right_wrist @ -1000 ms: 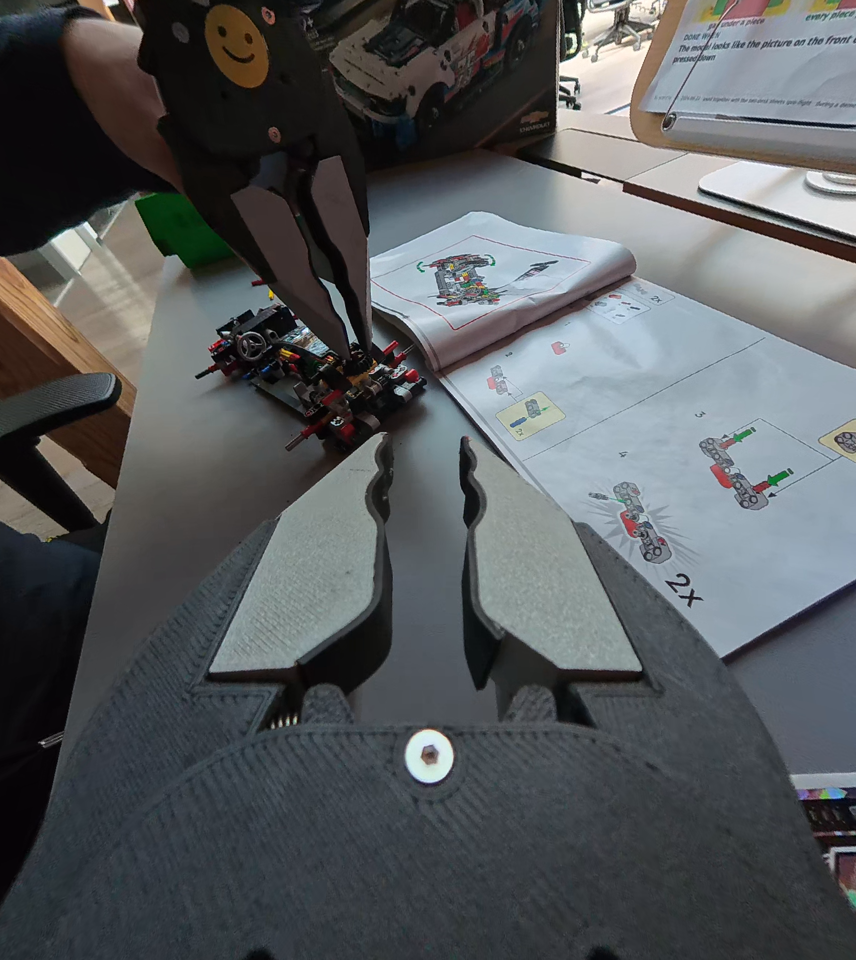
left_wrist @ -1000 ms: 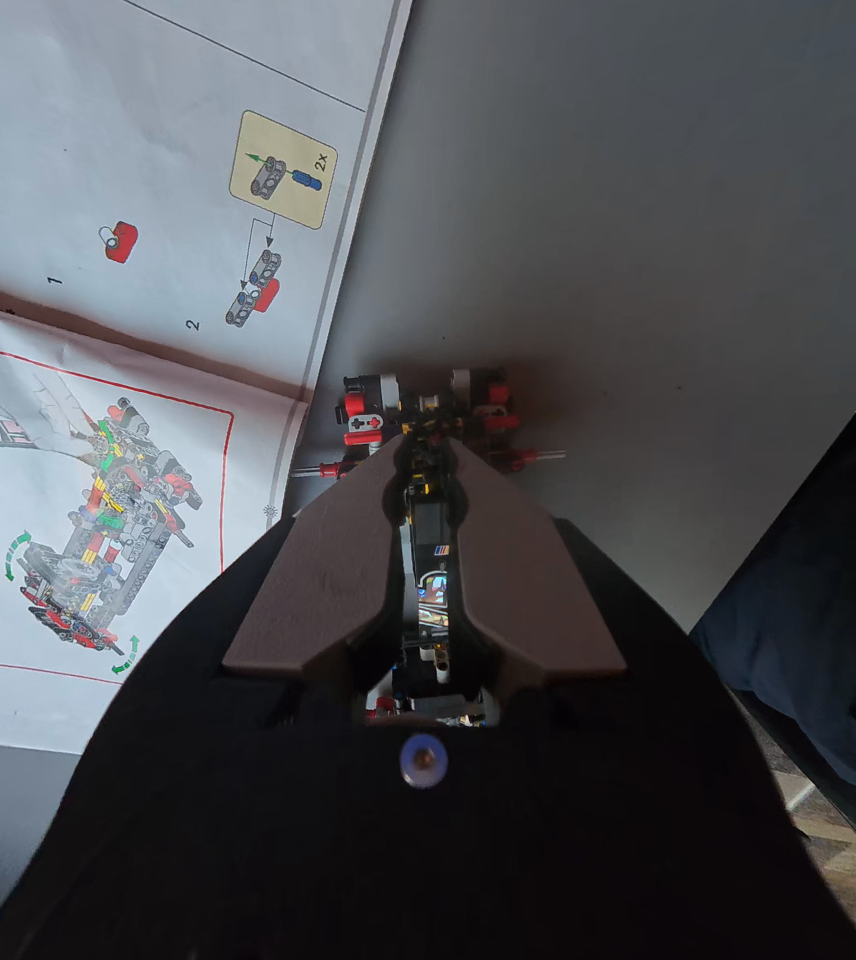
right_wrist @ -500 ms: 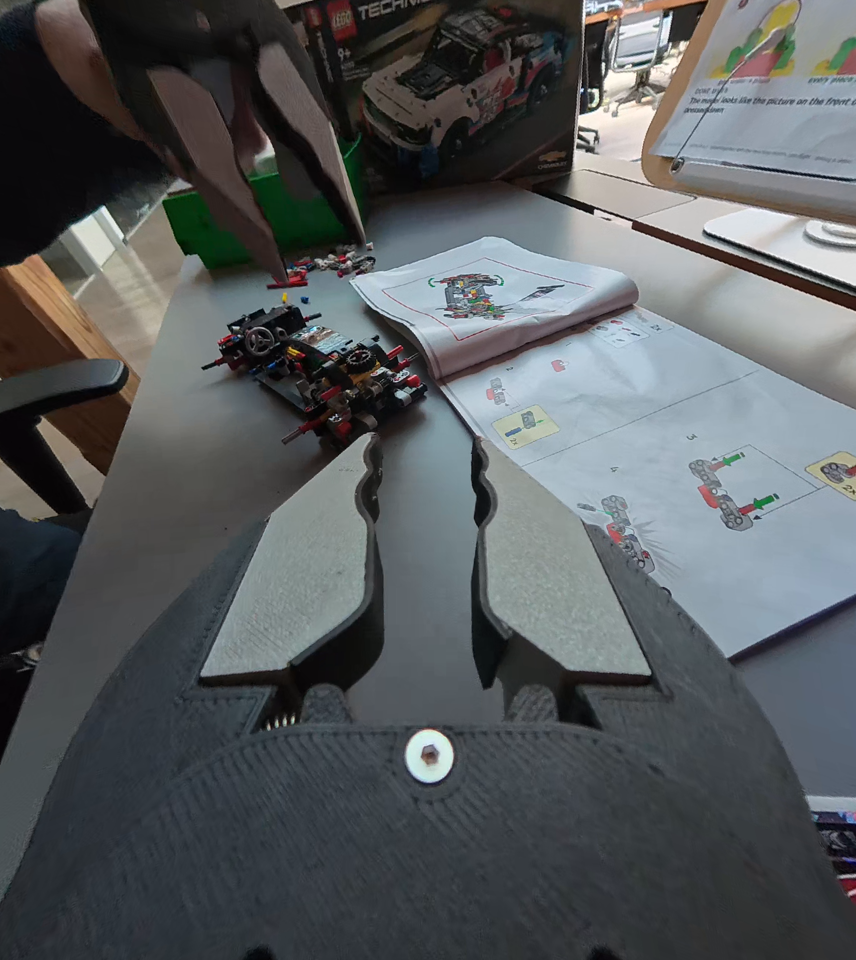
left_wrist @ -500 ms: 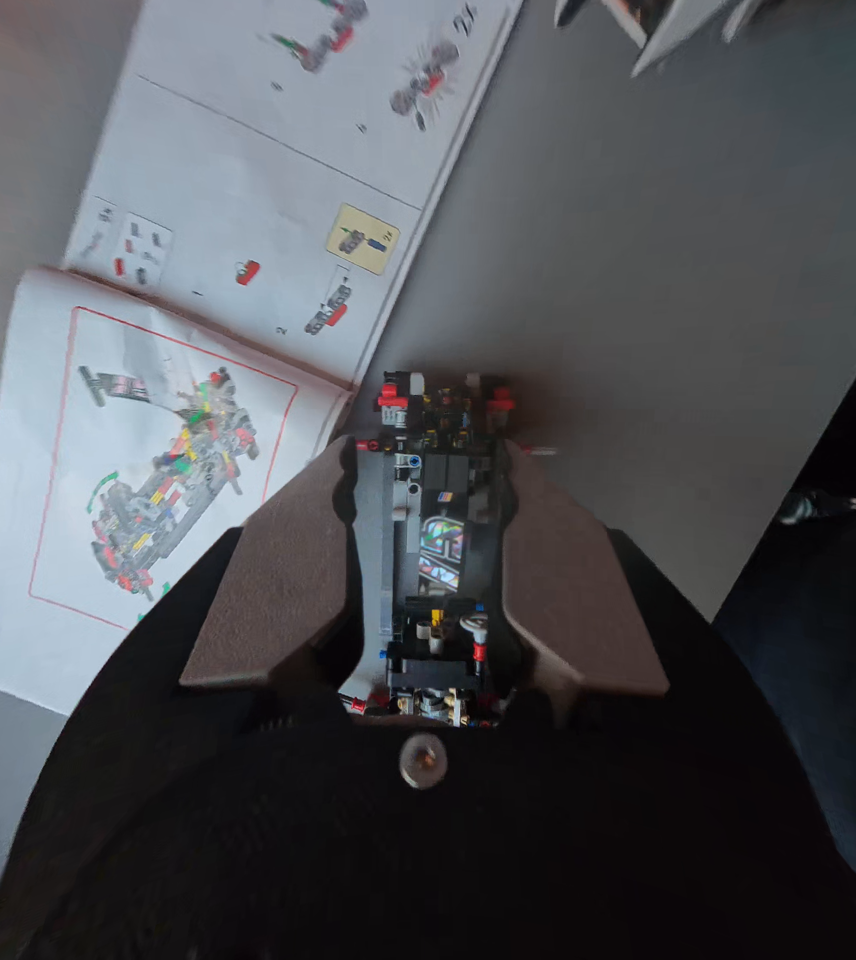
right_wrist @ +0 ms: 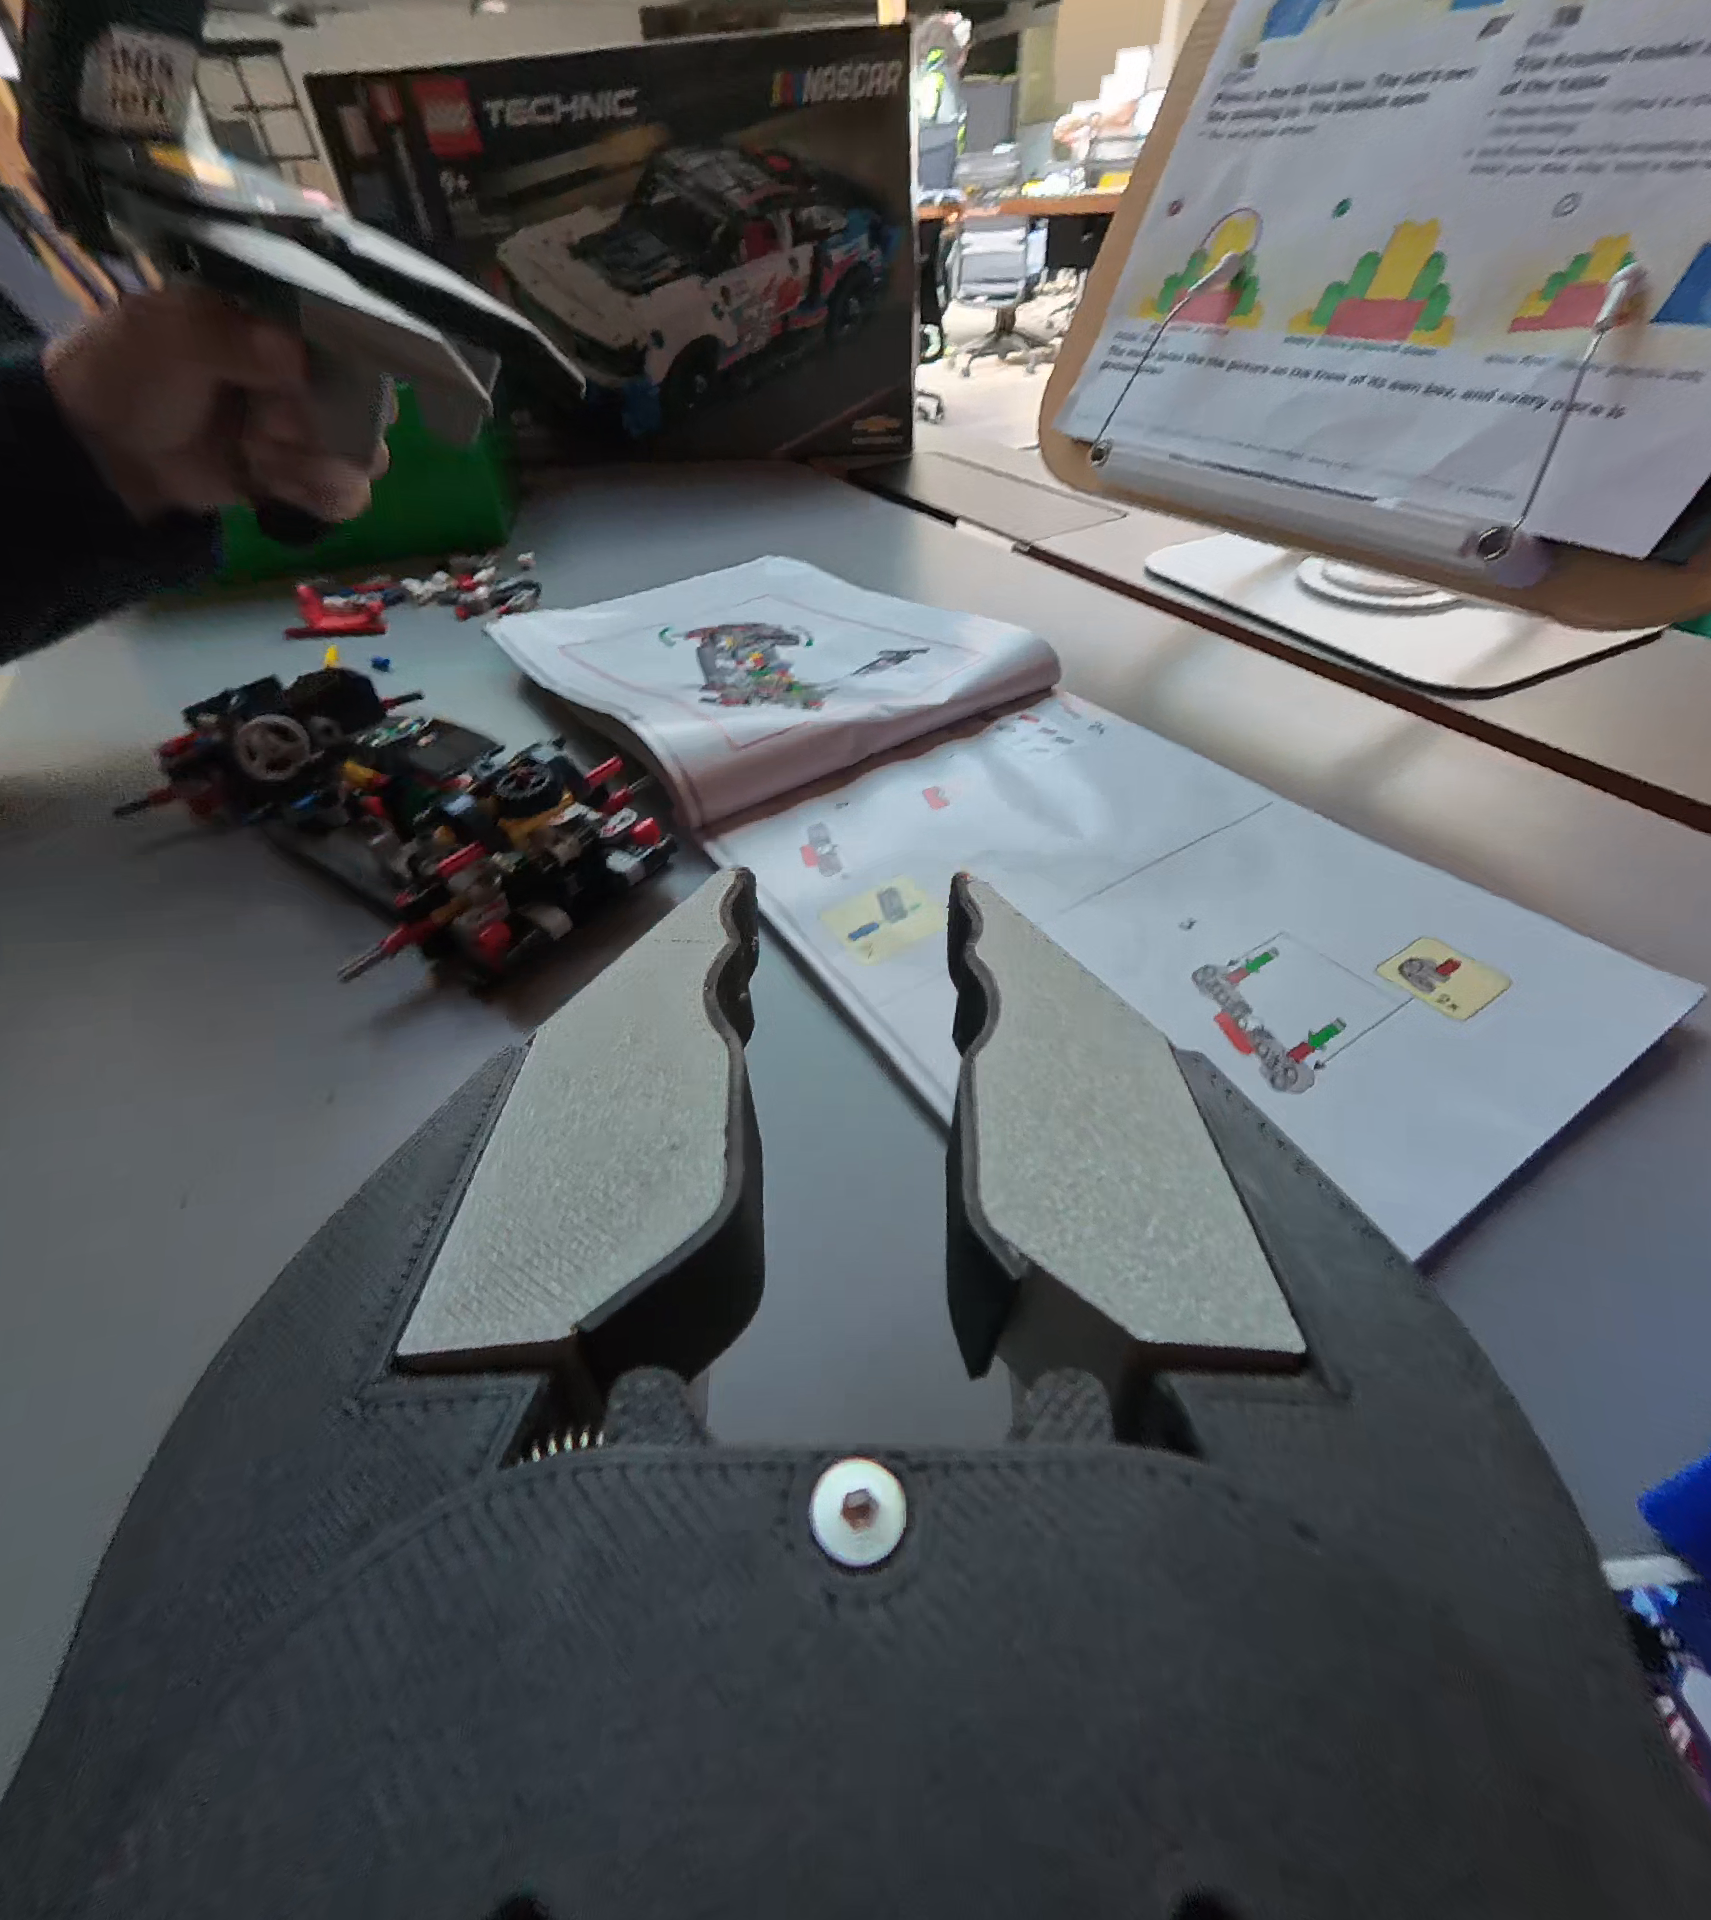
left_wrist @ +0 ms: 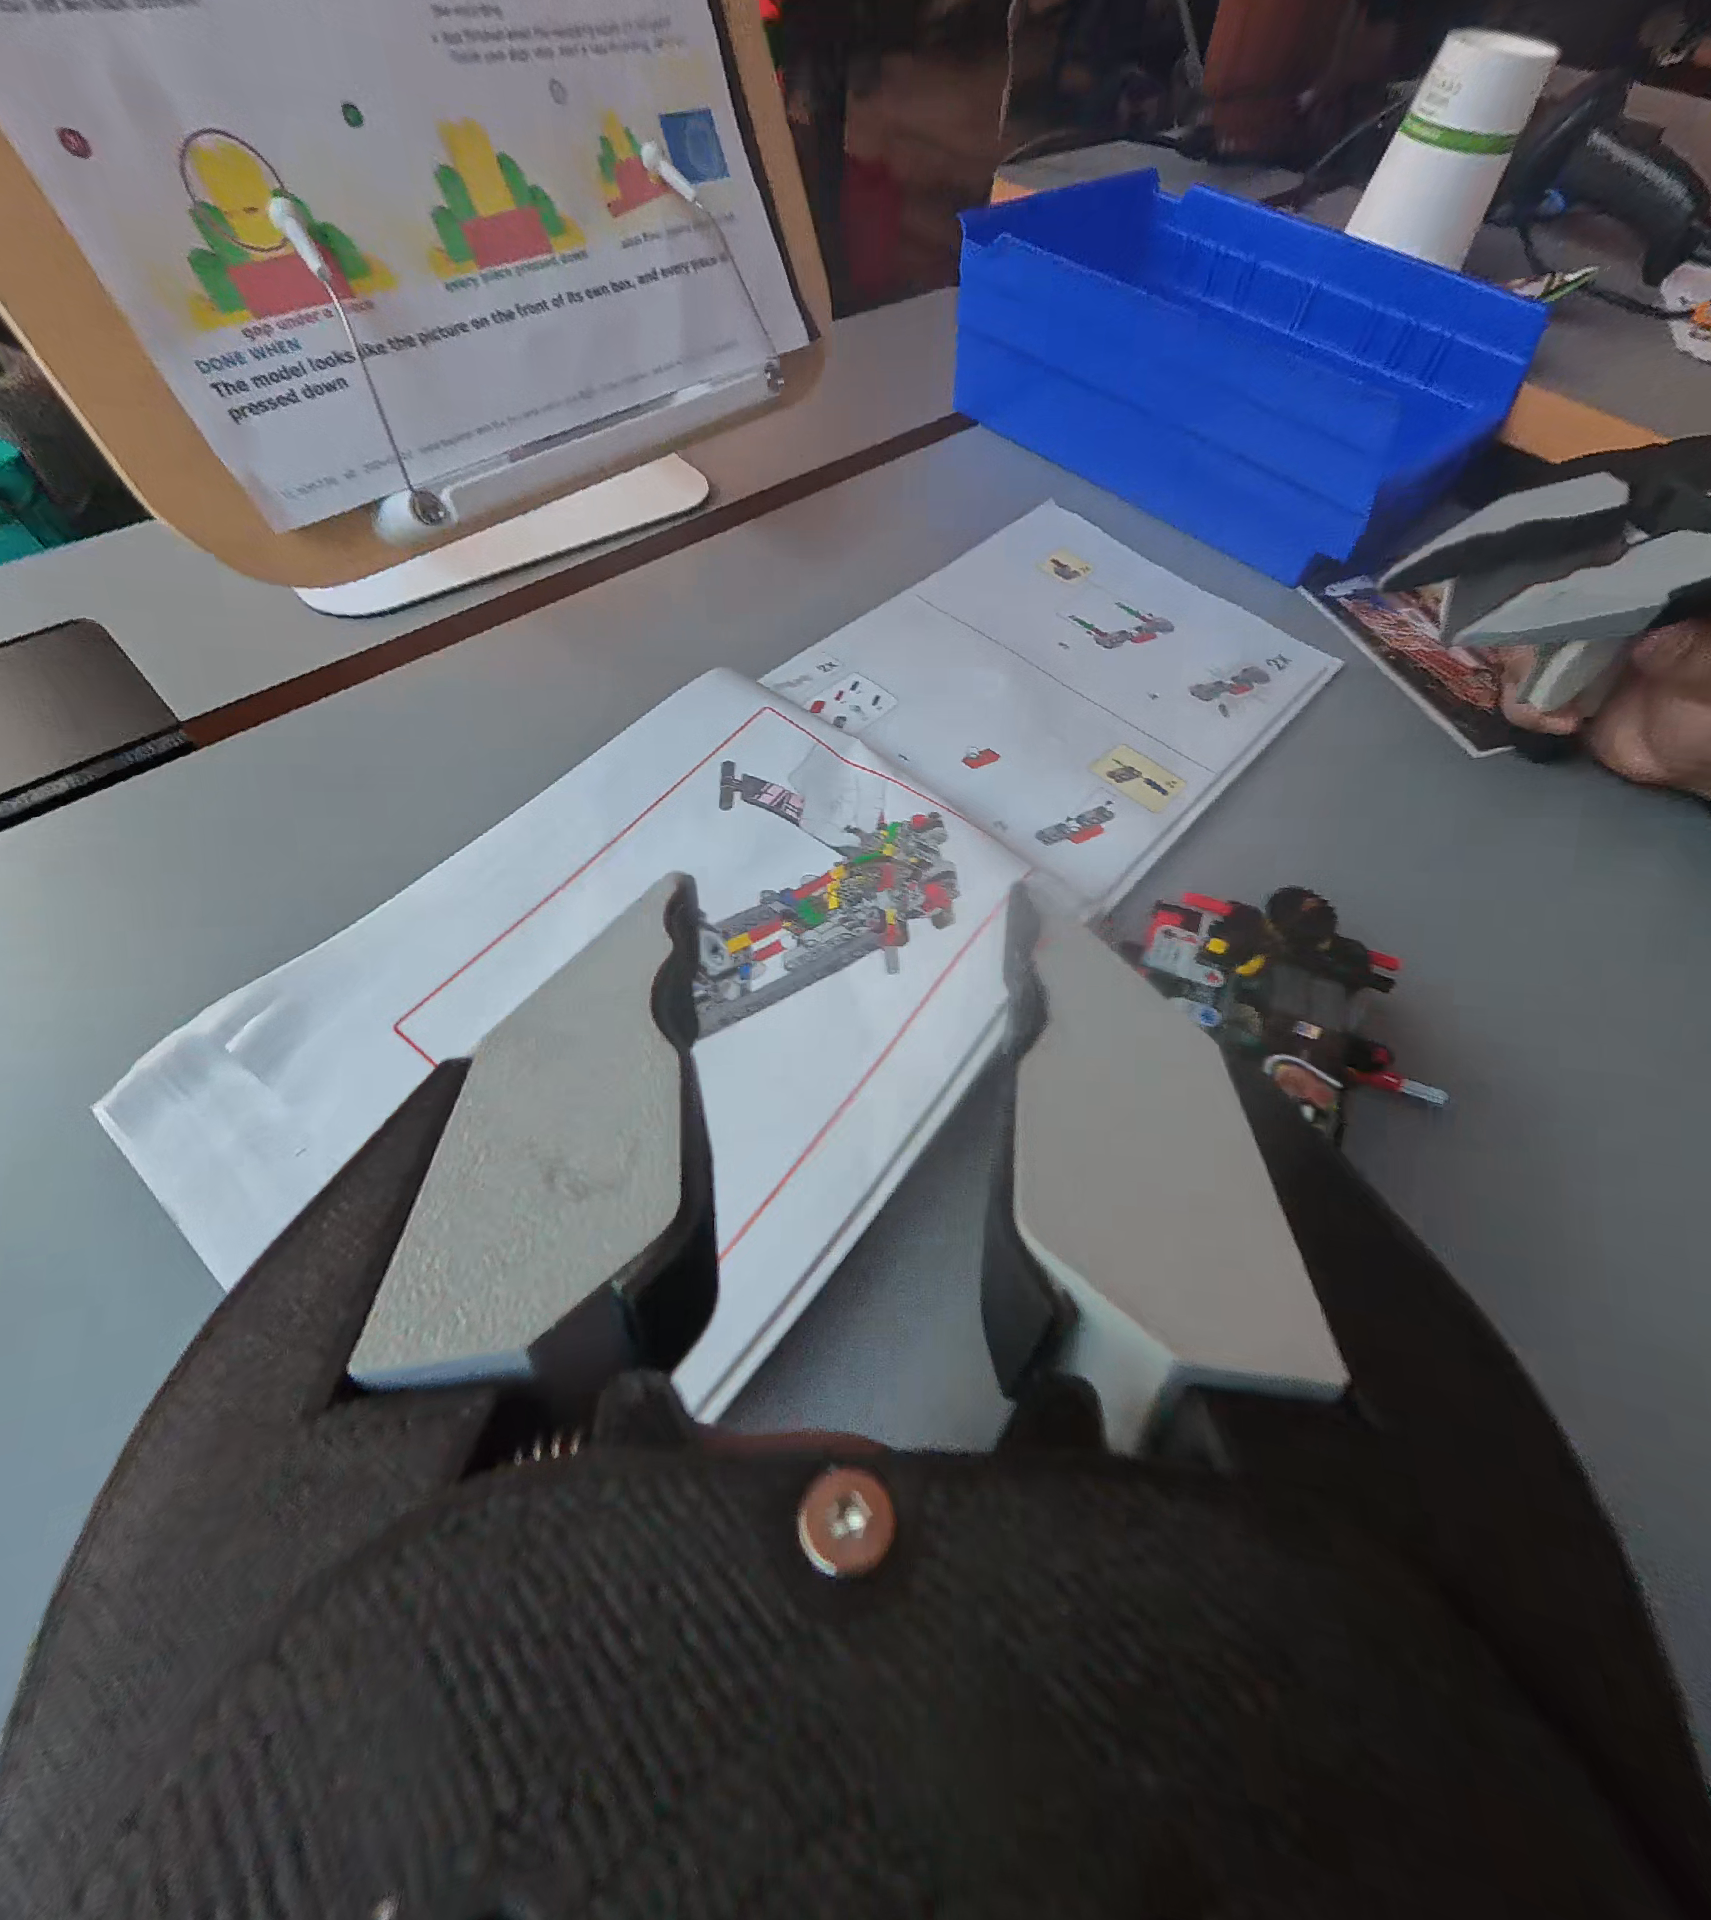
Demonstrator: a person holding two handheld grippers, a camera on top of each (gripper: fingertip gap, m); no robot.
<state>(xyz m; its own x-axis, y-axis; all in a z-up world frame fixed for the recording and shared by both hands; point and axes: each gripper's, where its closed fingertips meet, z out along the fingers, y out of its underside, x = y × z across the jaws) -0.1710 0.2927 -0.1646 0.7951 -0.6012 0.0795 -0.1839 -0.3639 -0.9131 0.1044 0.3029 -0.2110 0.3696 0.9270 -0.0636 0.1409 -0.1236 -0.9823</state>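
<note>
With both grippers spread and holding nothing, I am hovering my left gripper (left_wrist: 846, 925) over the booklet (left_wrist: 560, 935), the brick chassis (left_wrist: 1266, 987) lying at 2 o'clock, its long axis pointing 5 o'clock; my right gripper (right_wrist: 851, 914) is sitting farther off.

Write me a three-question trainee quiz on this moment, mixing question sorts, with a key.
1. True or false: the left gripper is clamped on the brick-built car chassis.
2. Multiple choice: what lies directly under the right gripper's fingertips? A) the green bin B) the open instruction booklet's edge and the grey table C) the blue bin
3. Fill in: the loose bricks lie in front of the ____ bin.

Key: 1 false, both grippers are open and hold nothing; 2 B; 3 green.
</note>
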